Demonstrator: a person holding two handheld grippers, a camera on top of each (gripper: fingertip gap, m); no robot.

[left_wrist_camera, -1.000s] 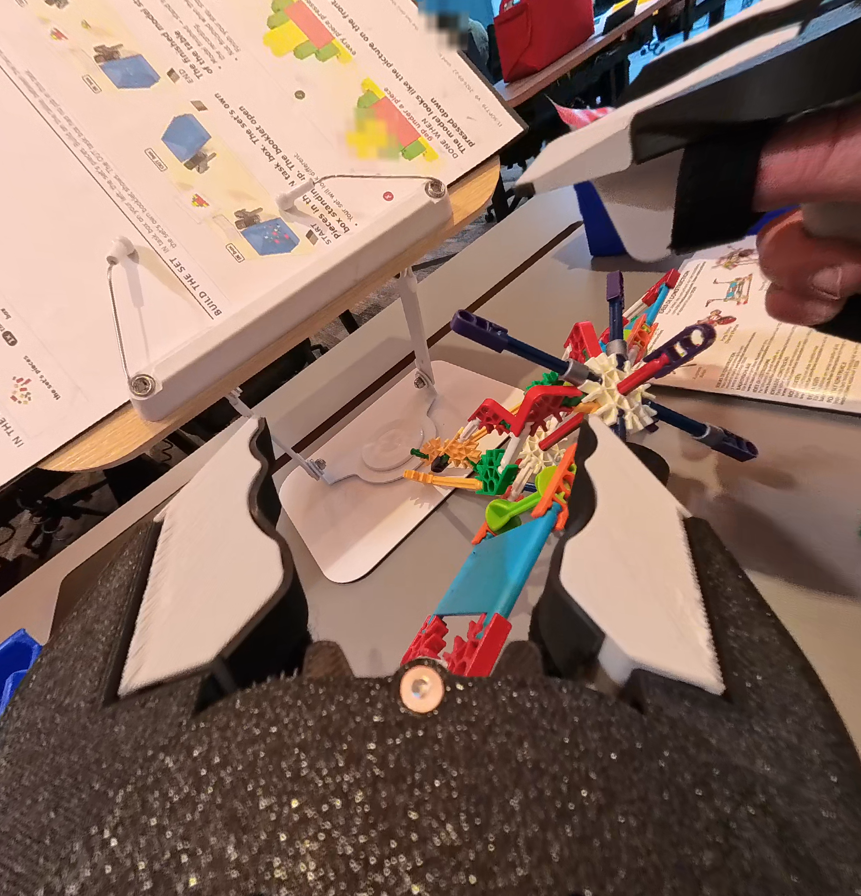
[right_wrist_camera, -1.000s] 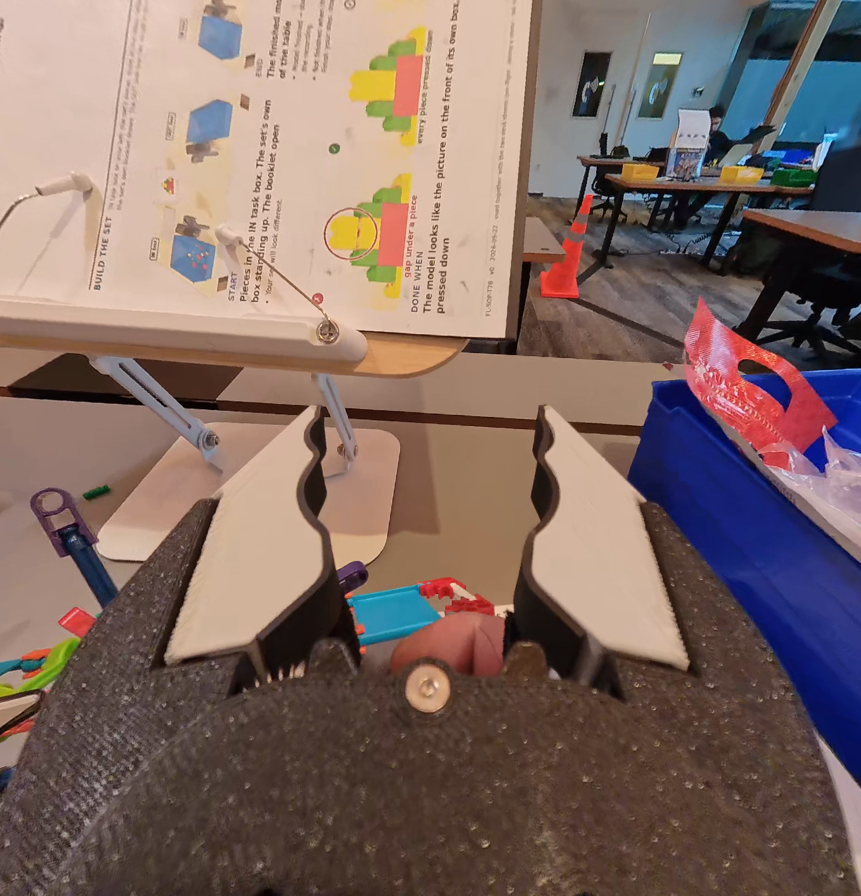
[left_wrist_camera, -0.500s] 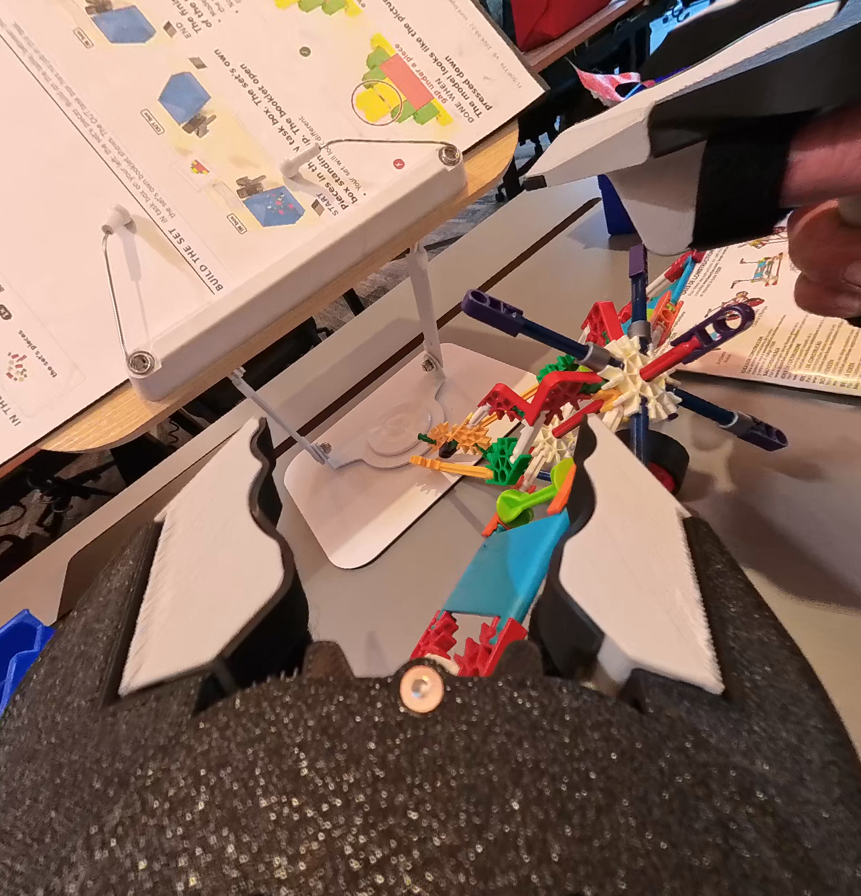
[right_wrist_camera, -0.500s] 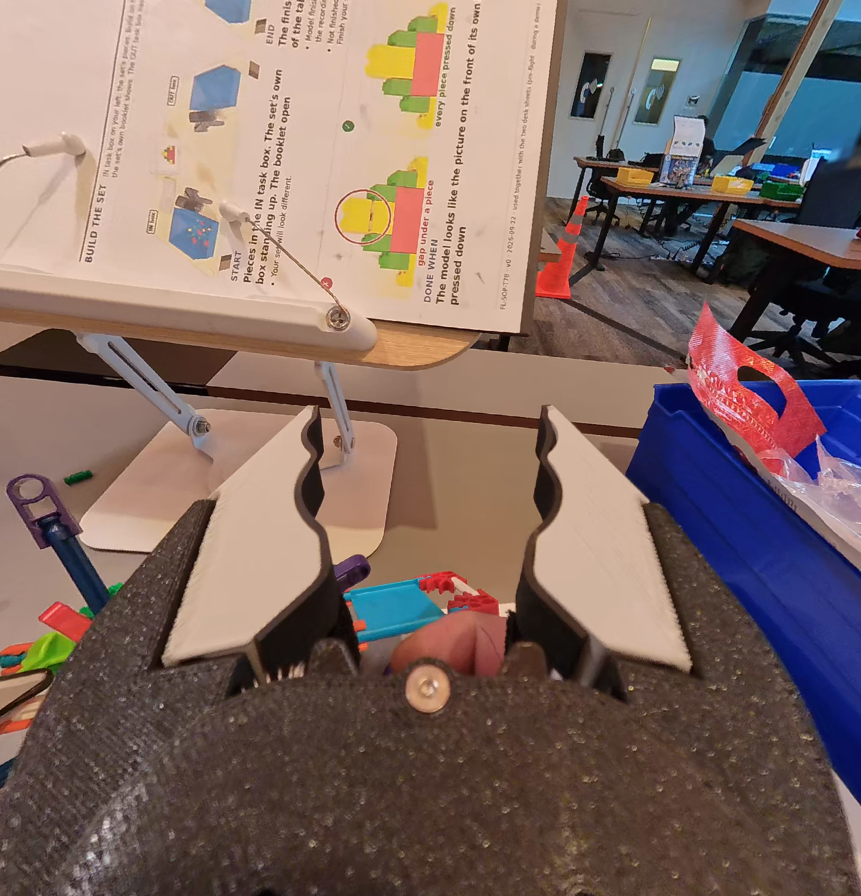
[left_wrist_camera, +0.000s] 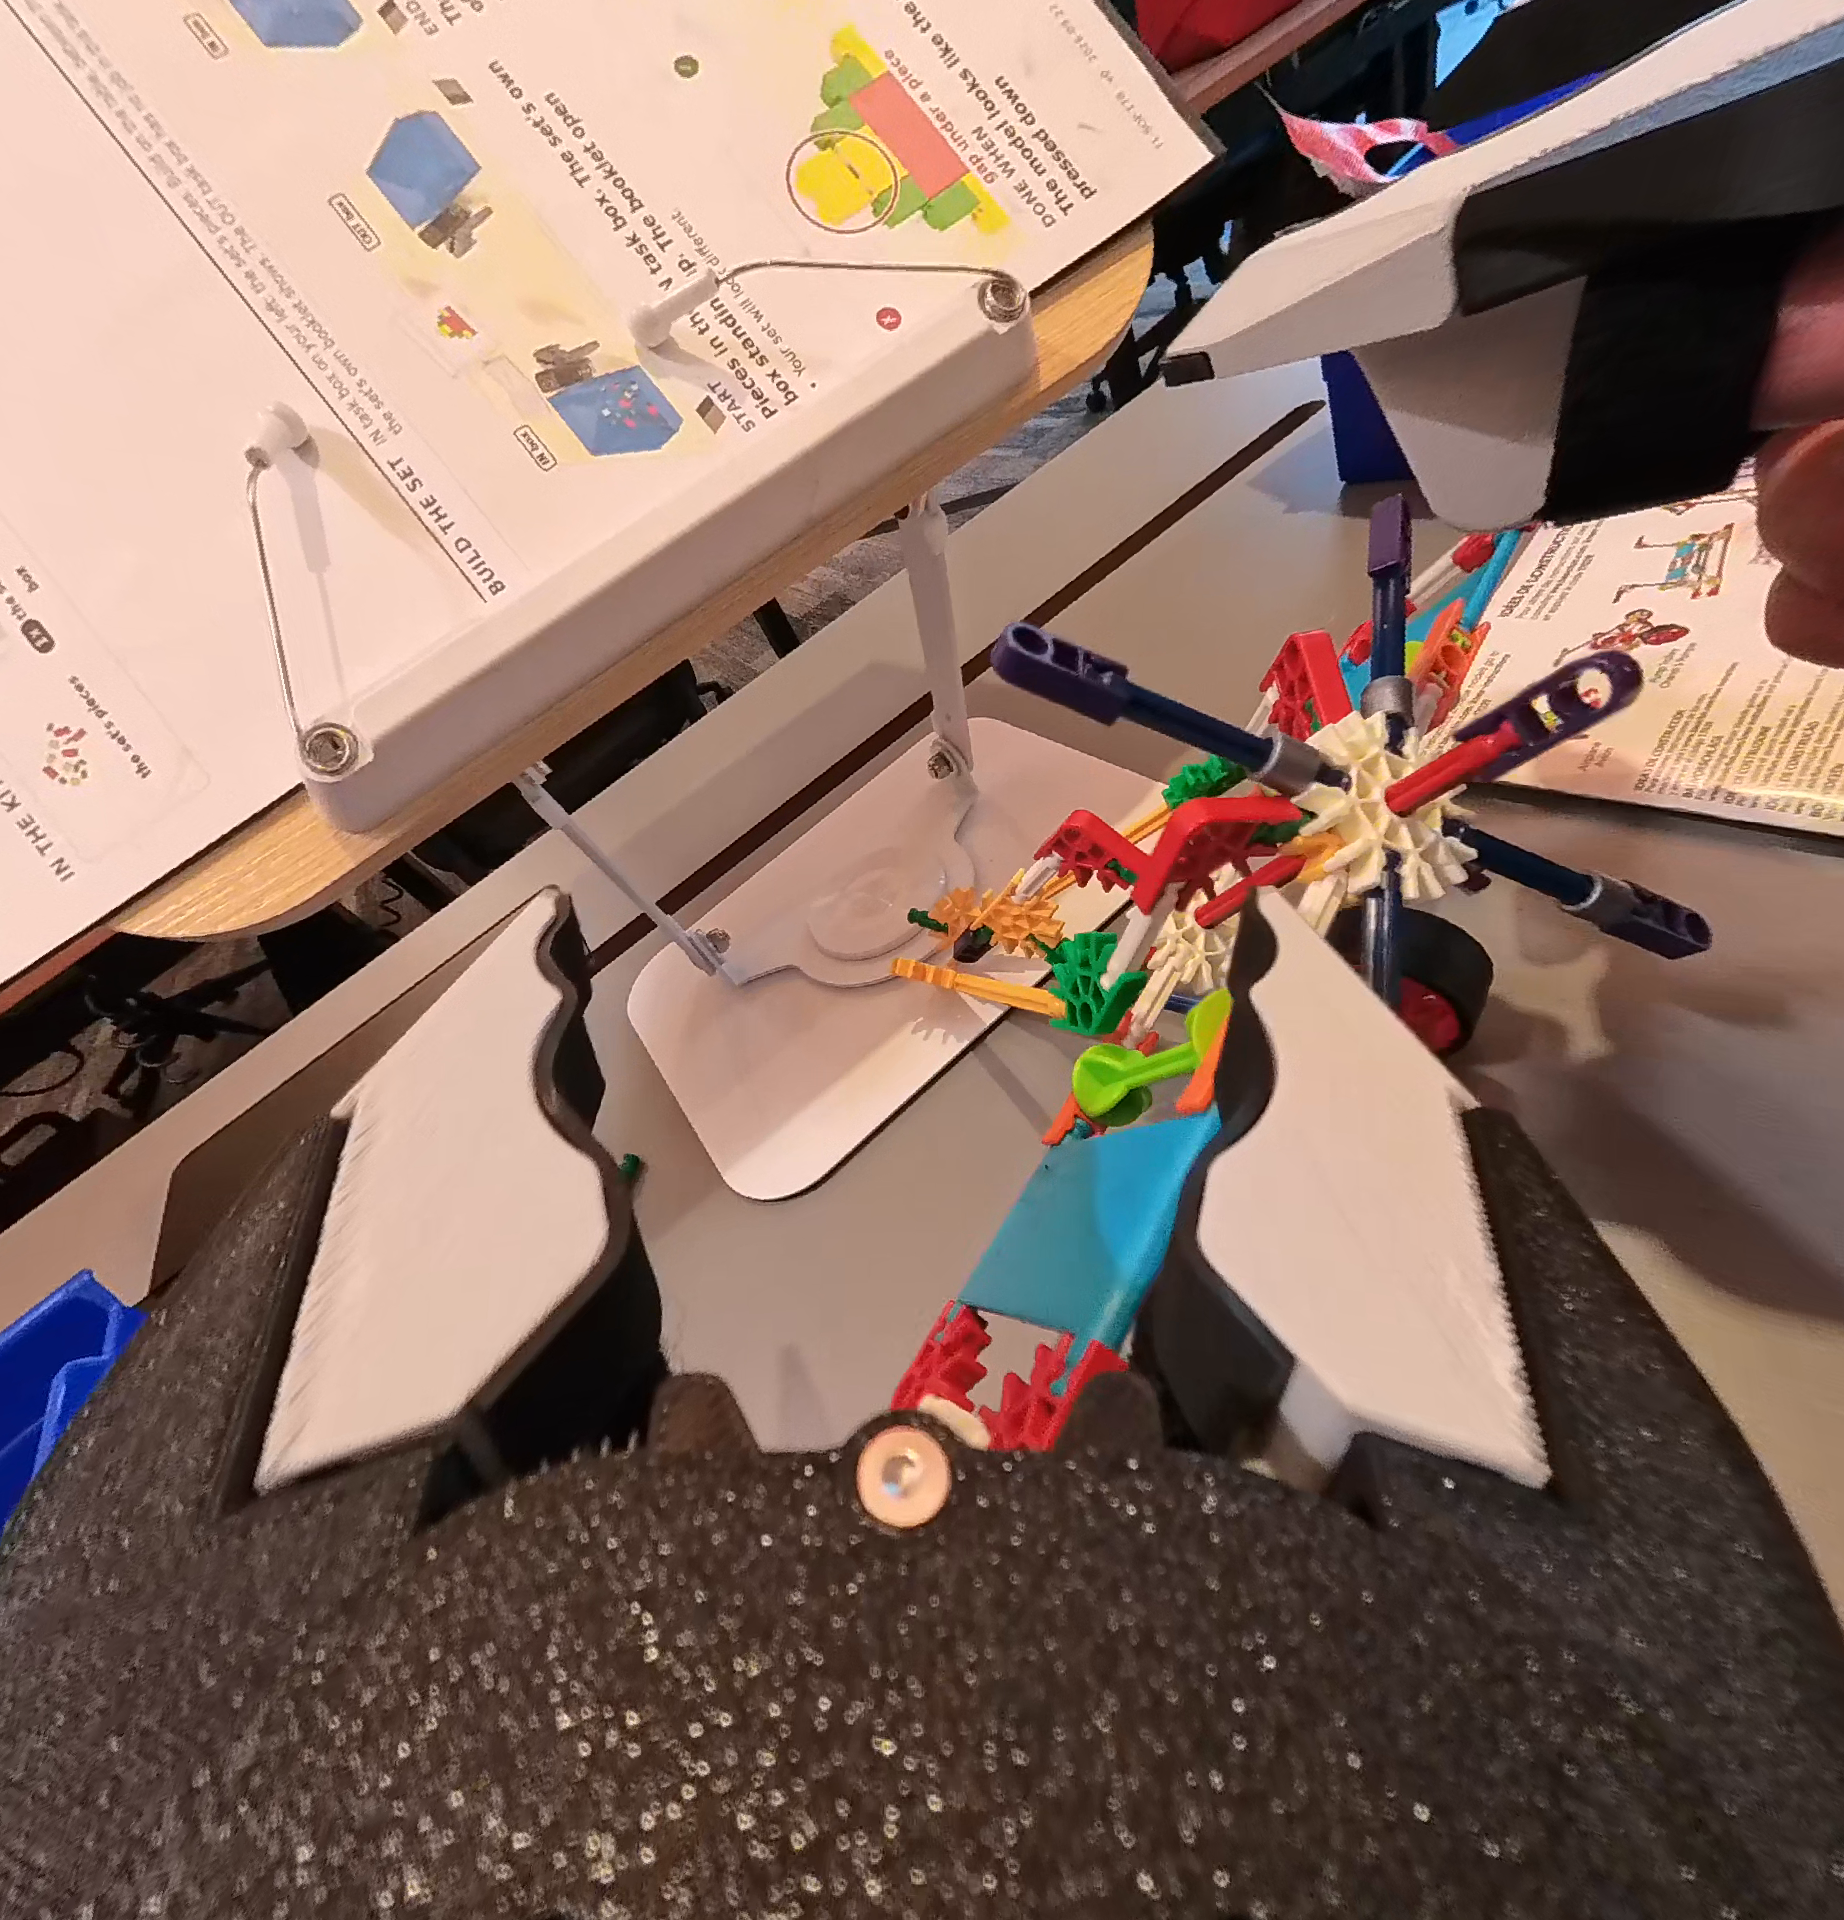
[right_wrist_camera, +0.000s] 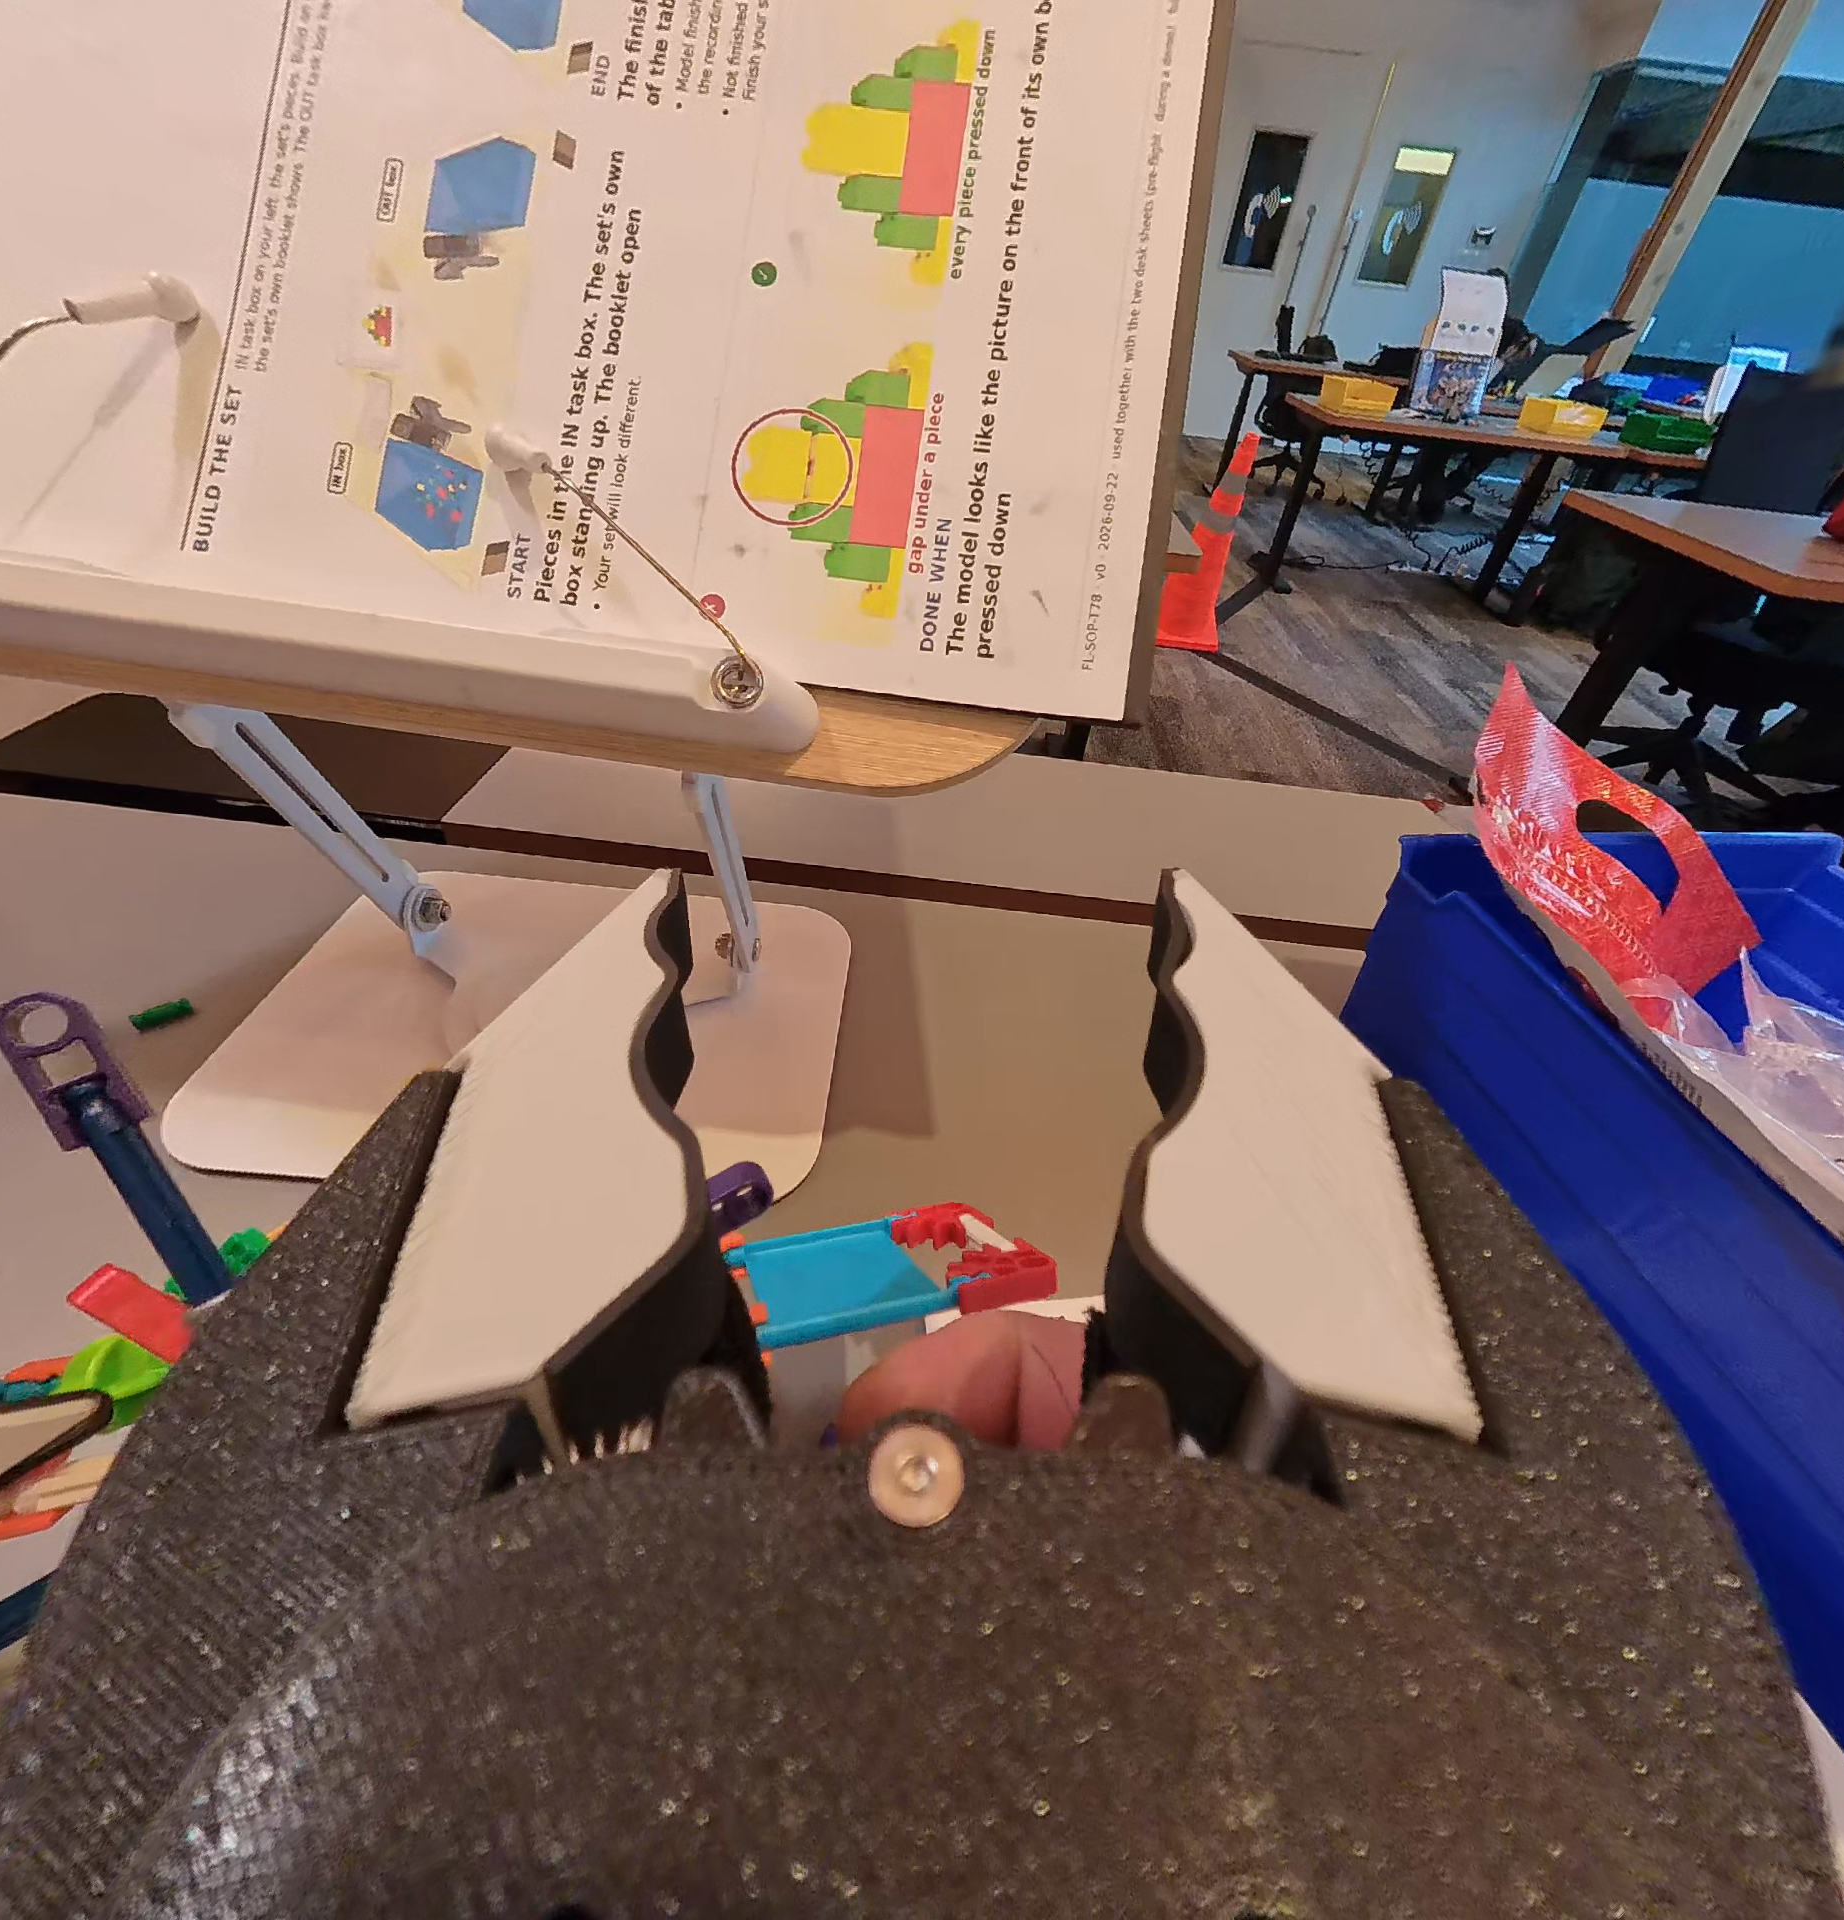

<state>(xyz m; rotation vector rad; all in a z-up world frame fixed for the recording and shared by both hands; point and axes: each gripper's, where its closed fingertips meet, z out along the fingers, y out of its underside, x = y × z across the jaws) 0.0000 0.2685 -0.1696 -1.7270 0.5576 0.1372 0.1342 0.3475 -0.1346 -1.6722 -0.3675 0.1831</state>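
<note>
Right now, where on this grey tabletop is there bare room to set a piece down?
Bare: the grey tabletop between the white stand base and blue plastic bin. Crowded: around the multicoloured rod-and-connector model beside the open booklet.

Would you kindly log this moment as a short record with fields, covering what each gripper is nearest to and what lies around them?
Left gripper: jaws open; the right one lies against the toy's light blue panel
Right gripper: jaws open, empty, above the same toy
Toy: construction toy model of coloured rods, white hub and black wheel, on the grey table
Behind: instruction sheet on a white stand
Right side: blue bin holding a red and clear plastic bag
Also: open booklet; loose green piece
</note>
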